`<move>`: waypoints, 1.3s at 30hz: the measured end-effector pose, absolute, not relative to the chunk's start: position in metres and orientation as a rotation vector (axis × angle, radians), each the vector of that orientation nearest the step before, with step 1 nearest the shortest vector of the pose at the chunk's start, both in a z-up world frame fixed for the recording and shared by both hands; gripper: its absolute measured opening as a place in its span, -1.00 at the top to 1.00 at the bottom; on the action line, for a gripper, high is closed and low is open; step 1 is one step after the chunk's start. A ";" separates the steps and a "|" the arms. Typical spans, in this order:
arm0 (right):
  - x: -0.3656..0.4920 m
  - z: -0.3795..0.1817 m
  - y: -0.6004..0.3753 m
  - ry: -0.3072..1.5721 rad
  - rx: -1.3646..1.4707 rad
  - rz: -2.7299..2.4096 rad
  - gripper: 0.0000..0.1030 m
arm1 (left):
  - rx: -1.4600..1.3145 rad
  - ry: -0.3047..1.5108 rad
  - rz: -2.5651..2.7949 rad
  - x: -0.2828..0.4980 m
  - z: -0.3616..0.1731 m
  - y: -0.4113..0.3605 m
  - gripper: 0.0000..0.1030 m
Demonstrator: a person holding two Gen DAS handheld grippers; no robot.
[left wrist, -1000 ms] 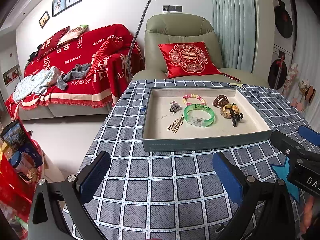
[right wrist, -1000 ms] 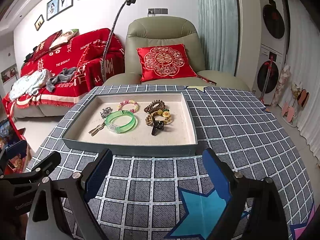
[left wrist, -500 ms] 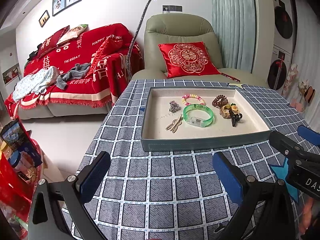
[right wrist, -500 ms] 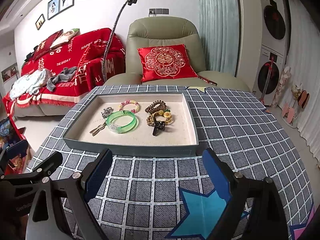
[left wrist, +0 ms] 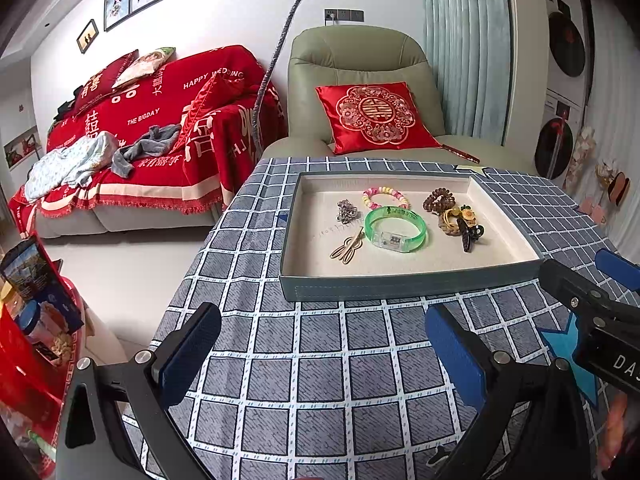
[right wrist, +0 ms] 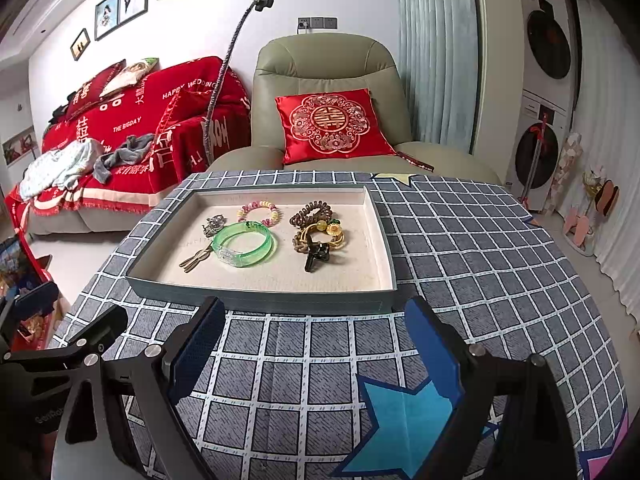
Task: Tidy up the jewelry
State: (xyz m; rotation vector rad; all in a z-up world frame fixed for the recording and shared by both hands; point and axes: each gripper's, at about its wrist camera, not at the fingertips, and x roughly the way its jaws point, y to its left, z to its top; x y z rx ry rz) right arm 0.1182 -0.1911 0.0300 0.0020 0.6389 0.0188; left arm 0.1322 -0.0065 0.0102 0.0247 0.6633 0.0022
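A grey tray (left wrist: 400, 286) with a cream lining sits on the checked table; it also shows in the right wrist view (right wrist: 280, 302). In it lie a green bangle (left wrist: 395, 229) (right wrist: 245, 246), a pink bead bracelet (left wrist: 386, 196) (right wrist: 259, 211), a silver brooch (left wrist: 347, 211), a bronze hair clip (left wrist: 347, 249), a brown coil tie (left wrist: 439, 199) (right wrist: 310, 213), a gold bracelet with a black clip (left wrist: 460, 222) (right wrist: 318, 242). My left gripper (left wrist: 322, 348) and right gripper (right wrist: 312, 340) hang open and empty in front of the tray.
The table wears a blue-grey checked cloth with blue stars (right wrist: 404, 412). A green armchair with a red cushion (left wrist: 372, 118) stands behind it, a red-covered sofa (left wrist: 132, 132) to the left, a red bag (left wrist: 28, 320) at the left table edge.
Both grippers have drifted slightly; the tray sits a little higher in the left view and lower and nearer in the right view. Both stay open and empty.
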 end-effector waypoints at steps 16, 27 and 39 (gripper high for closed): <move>0.118 0.034 -0.187 0.635 -0.002 0.026 -0.80 | 0.023 0.663 0.002 0.132 0.010 -0.006 -1.00; 0.120 0.037 -0.185 0.633 -0.003 0.028 -0.80 | 0.022 0.664 0.002 0.132 0.009 -0.007 -1.00; 0.119 0.038 -0.186 0.629 -0.005 0.029 -0.80 | 0.018 0.666 0.010 0.131 0.010 -0.004 -1.00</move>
